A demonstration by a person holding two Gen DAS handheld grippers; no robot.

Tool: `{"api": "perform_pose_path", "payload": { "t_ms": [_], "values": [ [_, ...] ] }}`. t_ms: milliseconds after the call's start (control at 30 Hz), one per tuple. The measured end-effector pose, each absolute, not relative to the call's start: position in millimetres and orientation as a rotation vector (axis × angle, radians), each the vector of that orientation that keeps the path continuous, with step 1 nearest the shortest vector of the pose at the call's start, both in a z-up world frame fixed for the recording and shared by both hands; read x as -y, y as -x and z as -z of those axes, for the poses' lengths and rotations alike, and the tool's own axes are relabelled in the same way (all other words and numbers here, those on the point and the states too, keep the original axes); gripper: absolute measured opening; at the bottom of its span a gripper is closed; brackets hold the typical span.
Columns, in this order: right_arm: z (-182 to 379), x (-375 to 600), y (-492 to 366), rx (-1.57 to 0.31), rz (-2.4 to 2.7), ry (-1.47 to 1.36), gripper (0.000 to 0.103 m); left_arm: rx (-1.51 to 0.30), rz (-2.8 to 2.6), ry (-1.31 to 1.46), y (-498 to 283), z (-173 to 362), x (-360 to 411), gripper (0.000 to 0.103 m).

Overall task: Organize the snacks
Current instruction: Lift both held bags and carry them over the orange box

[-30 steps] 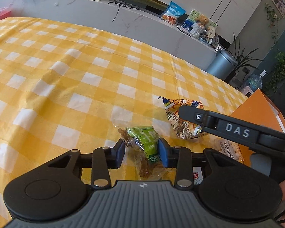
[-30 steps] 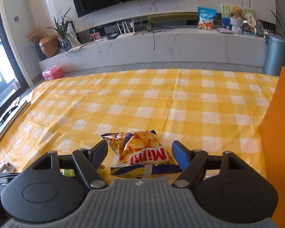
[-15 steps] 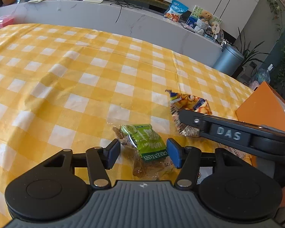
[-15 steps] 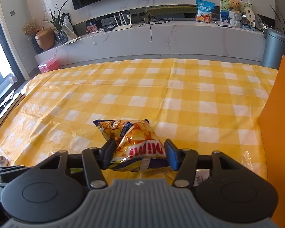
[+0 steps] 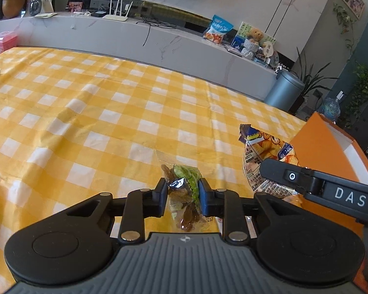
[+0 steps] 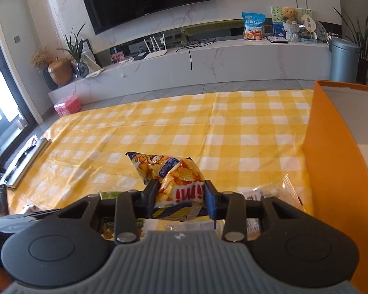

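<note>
The left gripper [image 5: 181, 197] had a ribbed grey mount at the bottom of the frame, flanked by two round black discs, with black linkage arms on silver rivets and dark blue pads [image 5: 203, 196]. The right gripper [image 6: 181, 197] matched it, and its black arm at the lower right of the left view bore white "DAS" lettering.

Table [image 5: 90, 112] ahead and left: bare checked cloth, free passage out to the far edge. Right side blocked by the tall orange box [image 6: 336, 161], wall standing just beside the snack pile. Right hand-held gripper [image 5: 269, 169] with its chip bag [image 5: 262, 152] crowds the left one's right flank.
</note>
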State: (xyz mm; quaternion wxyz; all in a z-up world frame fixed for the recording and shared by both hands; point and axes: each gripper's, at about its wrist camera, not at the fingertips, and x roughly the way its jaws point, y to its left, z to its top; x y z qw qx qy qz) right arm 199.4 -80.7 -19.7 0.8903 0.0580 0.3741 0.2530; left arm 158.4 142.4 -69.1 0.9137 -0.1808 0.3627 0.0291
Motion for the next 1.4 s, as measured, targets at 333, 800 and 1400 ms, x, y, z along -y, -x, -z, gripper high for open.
{"api": "perform_pose_path", "payload": {
  "t_ms": [333,800,1400],
  "values": [
    [-16,123,-155,-0.73,-0.526,-0.18,0.038,-0.653,-0.002,0.404,-123,27,-115,0.026],
    [-69,209,-114,-0.575,-0.422,-0.194,0.038,-0.573,0.183,0.288,-118,-29,-38,0.026],
    [-63,320,-156,-0.599,-0.214,-0.148,0.038,-0.662,0.416,0.093,-218,-15,70,0.026]
  ]
}}
